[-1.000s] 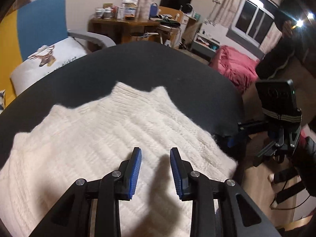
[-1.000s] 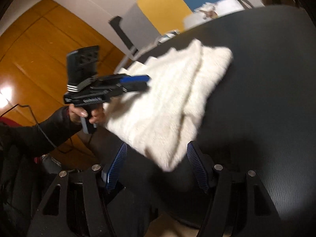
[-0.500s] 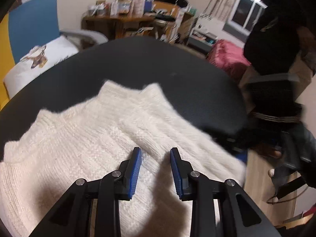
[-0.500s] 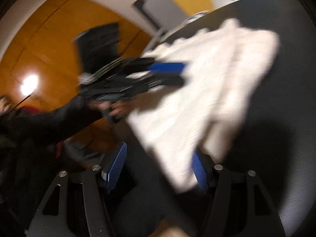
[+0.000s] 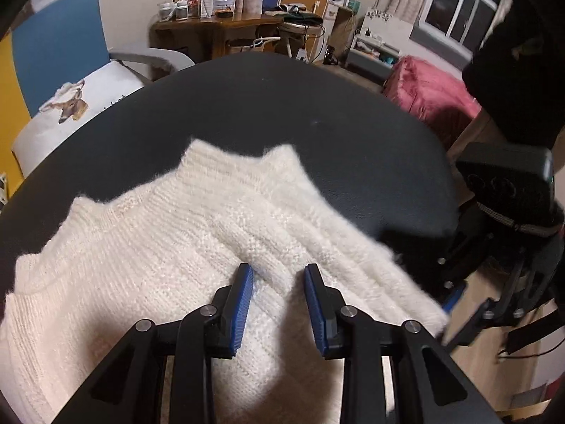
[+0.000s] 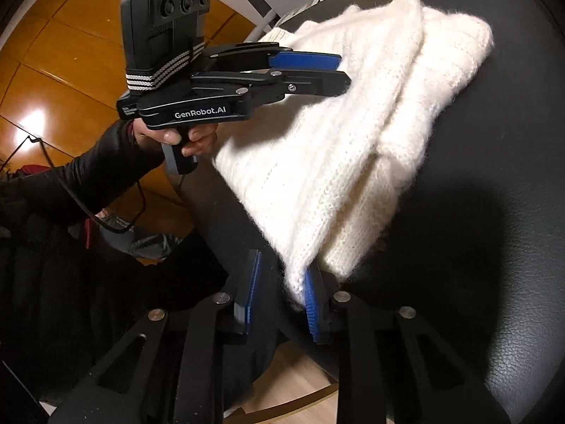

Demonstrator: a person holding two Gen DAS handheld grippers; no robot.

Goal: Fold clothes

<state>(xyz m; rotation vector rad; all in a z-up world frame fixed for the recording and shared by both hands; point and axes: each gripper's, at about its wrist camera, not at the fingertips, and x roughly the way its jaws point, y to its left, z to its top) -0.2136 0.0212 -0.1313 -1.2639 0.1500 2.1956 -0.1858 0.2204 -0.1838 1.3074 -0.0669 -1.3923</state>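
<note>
The fluffy white knitted sweater (image 6: 356, 134) lies part-folded on the round black leather-look table (image 6: 494, 212), its long axis running from the upper right of the right wrist view down to a corner at lower centre. That corner hangs between the blue pads of the right gripper (image 6: 280, 291), whose jaws are closing with cloth touching the right pad only, so this hand is nearer. The left gripper (image 5: 277, 295) hovers unclenched above the knit, holding nothing
</note>
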